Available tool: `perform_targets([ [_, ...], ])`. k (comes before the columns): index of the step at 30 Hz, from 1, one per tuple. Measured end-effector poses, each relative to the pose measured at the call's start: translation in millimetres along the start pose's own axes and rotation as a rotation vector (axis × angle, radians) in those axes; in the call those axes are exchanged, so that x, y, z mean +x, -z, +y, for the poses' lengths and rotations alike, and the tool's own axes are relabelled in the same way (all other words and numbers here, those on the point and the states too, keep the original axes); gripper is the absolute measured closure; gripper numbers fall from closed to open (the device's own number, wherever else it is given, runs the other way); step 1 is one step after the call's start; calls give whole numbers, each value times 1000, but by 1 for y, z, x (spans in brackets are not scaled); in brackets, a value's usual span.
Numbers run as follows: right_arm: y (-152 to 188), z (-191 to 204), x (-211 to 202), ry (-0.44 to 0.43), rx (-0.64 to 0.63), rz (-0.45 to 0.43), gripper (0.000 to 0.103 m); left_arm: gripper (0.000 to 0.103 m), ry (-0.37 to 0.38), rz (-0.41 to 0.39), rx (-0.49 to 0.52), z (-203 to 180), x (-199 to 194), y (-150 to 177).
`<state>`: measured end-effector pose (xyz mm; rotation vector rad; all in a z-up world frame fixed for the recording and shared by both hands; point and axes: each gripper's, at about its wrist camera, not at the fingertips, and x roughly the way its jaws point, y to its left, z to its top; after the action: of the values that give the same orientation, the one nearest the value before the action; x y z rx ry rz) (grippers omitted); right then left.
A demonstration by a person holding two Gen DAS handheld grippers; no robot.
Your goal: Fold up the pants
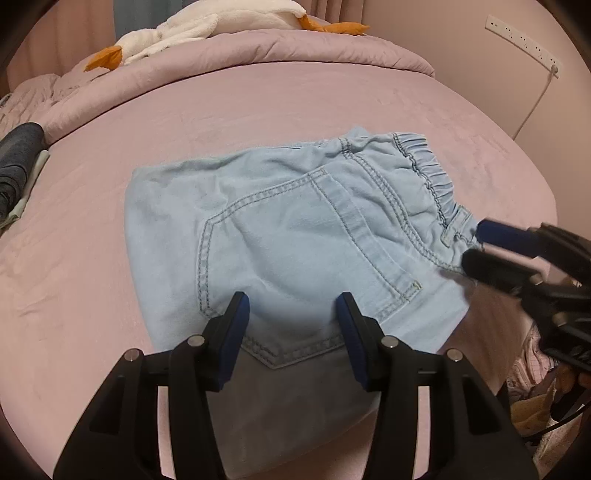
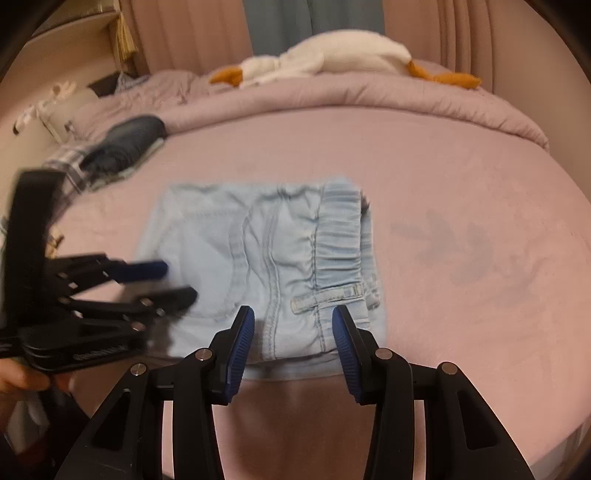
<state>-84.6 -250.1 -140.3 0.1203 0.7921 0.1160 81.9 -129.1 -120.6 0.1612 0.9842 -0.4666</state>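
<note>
The pants (image 1: pixel 295 229), pale blue denim, lie folded into a compact bundle in the middle of the bed (image 1: pixel 258 103), on its pink sheet. A back pocket faces up, and the elastic waistband (image 1: pixel 424 166) sits at the bundle's right end in the left wrist view.

The left gripper (image 1: pixel 291 314) hangs over the near edge of the pants, pointing steeply down. Its fingers (image 1: pixel 236 332) stand partly open, blue pads apart, with nothing pinched; only the pocket seam shows through the gap. In the right wrist view the same gripper comes in blurred from the left, its tips over the pants' left edge.

The right gripper (image 2: pixel 293 325) hovers over the waistband end, close to a belt loop (image 2: pixel 328 297). Its fingers (image 2: pixel 345 339) are likewise partly open and hold nothing. In the left wrist view its tips are at the waistband corner; whether they touch the cloth, I cannot tell.

Far across the bed a rolled pink quilt (image 1: pixel 295 51) carries a white plush goose (image 1: pixel 207 26). Dark clothes (image 1: pixel 18 158) lie at the left edge.
</note>
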Motion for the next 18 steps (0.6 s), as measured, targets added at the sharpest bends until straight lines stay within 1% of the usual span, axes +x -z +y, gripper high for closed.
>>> perform_targets([
  [3,-5,1,-9,-5,-3,-38,58,54,-1,1,2,1,1,-1],
  [5,-5,2,-6,0,-12,-35,58,54,-3,0,3,2,1,-2],
  [8,2,0,19,15,6,57,58,54,5,3,-1,2,1,0],
  [10,5,-3,22,8,20,32,58,53,5,3,1,0,2,0],
  [12,4,-5,21,-4,42,33,58,53,8,2,0,1,3,-1],
  [15,3,-4,20,-2,33,34,58,53,19,-4,-18,2,1,1],
  [17,4,-2,17,-6,32,24,55,53,25,-12,-39,4,-4,3],
  [18,4,-2,13,-21,42,13,51,53,27,-17,-50,3,-6,6],
])
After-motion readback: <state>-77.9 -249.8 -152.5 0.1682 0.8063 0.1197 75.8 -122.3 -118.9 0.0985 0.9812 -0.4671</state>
